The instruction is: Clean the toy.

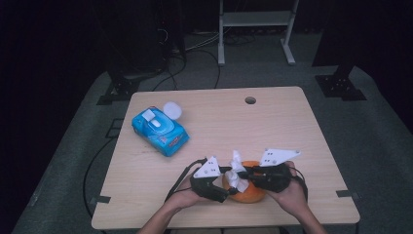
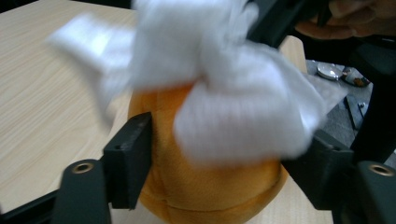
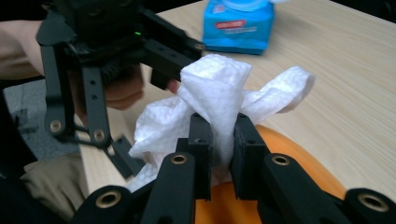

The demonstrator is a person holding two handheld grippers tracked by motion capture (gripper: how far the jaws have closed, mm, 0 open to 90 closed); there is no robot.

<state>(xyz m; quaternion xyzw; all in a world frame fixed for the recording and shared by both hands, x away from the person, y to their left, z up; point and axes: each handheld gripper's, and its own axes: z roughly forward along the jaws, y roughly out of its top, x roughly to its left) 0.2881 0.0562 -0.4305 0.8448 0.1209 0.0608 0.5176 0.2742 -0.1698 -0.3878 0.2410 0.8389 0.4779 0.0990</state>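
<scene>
An orange plush ball (image 1: 249, 190) sits at the lower centre of the high view, near the front edge of the wooden table (image 1: 292, 126). The left gripper (image 2: 224, 154) has its jaws pressed against the ball's two sides, apparently to steady it. The right gripper (image 3: 219, 140) pinches a crumpled white wipe (image 3: 219, 93) between nearly closed jaws and holds it on top of the ball, seemingly for wiping it. A blue wipe packet (image 1: 159, 129), its lid flipped open, lies toward the upper left of the tabletop, well apart.
</scene>
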